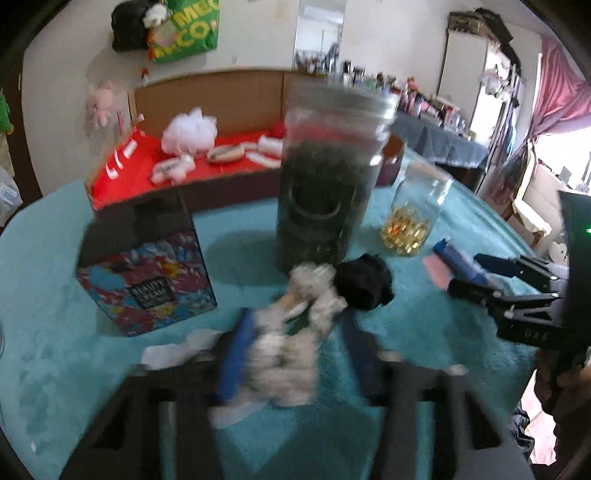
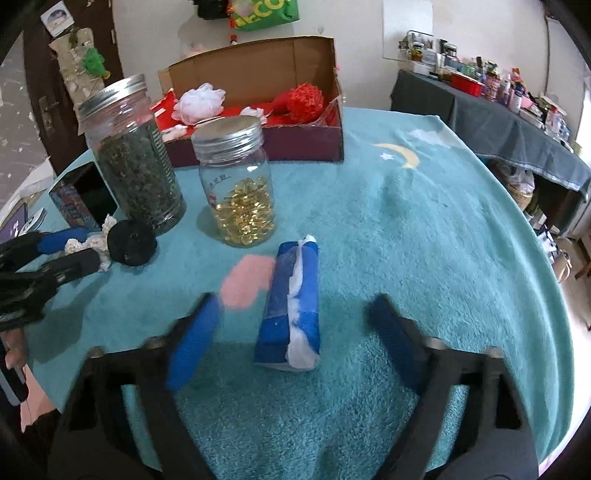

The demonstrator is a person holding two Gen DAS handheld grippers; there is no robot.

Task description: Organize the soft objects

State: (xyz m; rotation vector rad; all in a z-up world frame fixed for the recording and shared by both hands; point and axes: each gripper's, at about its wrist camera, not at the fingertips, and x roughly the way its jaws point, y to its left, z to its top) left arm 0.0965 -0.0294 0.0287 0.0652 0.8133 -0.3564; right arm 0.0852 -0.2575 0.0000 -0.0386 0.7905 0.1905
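Between my left tool's [image 1: 291, 354] closing pads sits the lacy white bundle [image 1: 295, 354] mid-worktop, while my right tool [image 2: 291, 343], still wide, should centre over the blue pack [image 2: 291, 306] before squeezing gently.

This is a lived-in room of a home. A round table under a fluffy teal blanket [image 2: 424, 221] with a moon pattern stands by a side table [image 2: 517, 122] crowded with bottles and jars. A pink curtain [image 1: 554, 92] hangs at the window, and a plush toy [image 1: 99, 103] and a green bag [image 1: 184, 29] hang on the wall.
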